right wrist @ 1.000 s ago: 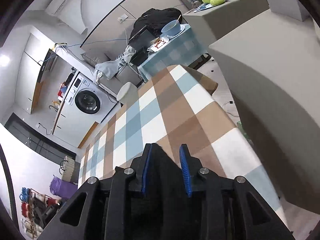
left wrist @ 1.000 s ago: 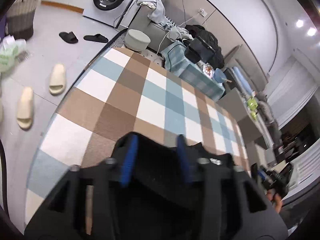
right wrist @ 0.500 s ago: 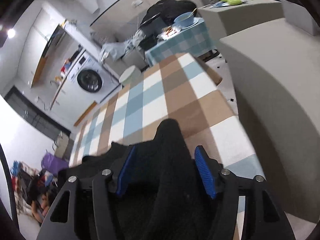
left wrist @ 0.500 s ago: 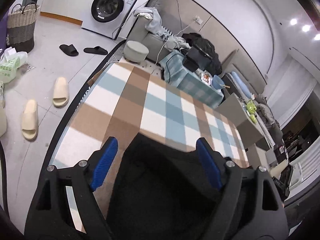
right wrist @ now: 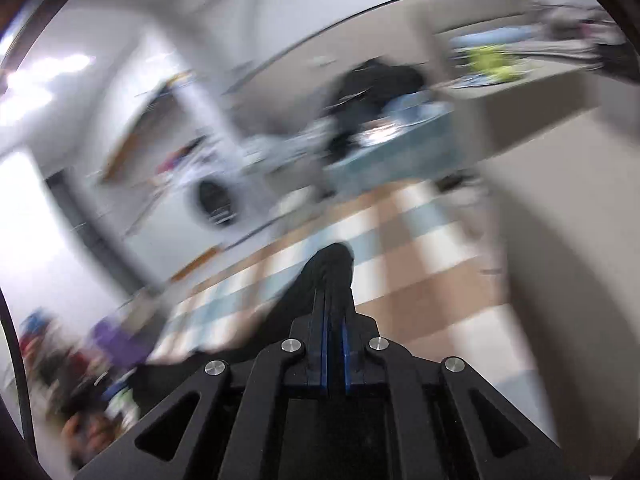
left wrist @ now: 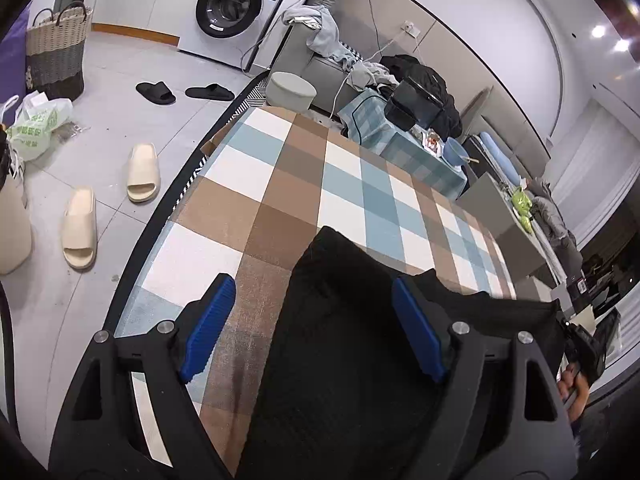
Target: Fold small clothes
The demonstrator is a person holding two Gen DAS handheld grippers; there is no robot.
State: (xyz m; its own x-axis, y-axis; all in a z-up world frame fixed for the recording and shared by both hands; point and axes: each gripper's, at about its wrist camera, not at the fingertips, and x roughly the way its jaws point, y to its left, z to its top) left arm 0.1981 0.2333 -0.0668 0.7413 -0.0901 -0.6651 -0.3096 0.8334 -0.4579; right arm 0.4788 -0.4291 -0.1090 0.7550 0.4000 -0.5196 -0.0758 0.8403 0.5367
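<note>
A black garment (left wrist: pixel 344 320) lies on the checked table (left wrist: pixel 280 184), spread from the near edge toward the right. My left gripper (left wrist: pixel 312 300) is wide open above it, its blue pads (left wrist: pixel 208 324) apart on either side of the cloth. In the blurred right wrist view my right gripper (right wrist: pixel 334 316) is shut on a bunched part of the black garment (right wrist: pixel 332 268), which sticks out beyond the fingertips over the table (right wrist: pixel 420 292).
Off the table's left edge the floor holds cream slippers (left wrist: pixel 142 172), black slippers (left wrist: pixel 156 92), a woven basket (left wrist: pixel 56 56) and a plastic bag (left wrist: pixel 36 124). A round stool (left wrist: pixel 290 90), sofa and washing machine (left wrist: pixel 236 4) stand beyond the far end.
My left gripper let go of the garment and opened wide, then stayed open. My right gripper opened, then shut again on the garment and is moving fast.
</note>
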